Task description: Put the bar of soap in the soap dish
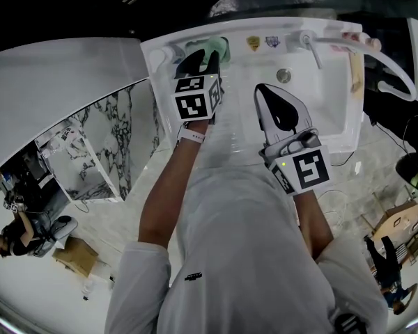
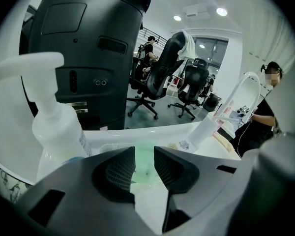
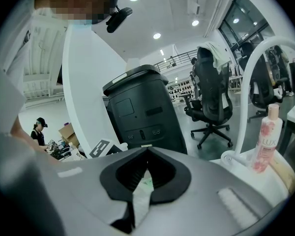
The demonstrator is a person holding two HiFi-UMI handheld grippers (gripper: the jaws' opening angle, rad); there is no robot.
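Here a white washbasin (image 1: 150, 65) is the surface, set beside marble-patterned panels in an open office with black chairs (image 2: 160, 73) and a tall black machine (image 2: 88, 48). A pale green shape (image 1: 221, 47), soap or dish I cannot tell, lies on the back rim near a pump bottle (image 2: 56, 127), its long axis along that rim. The left gripper (image 1: 203, 56) hangs over it, jaws spread, green showing between them. The right gripper (image 1: 263, 92) is above the bowl, jaws pressed together on nothing.

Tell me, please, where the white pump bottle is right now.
The pump bottle stands on the back left corner of the sink, just left of the left tongs, filling the left of the left gripper view.
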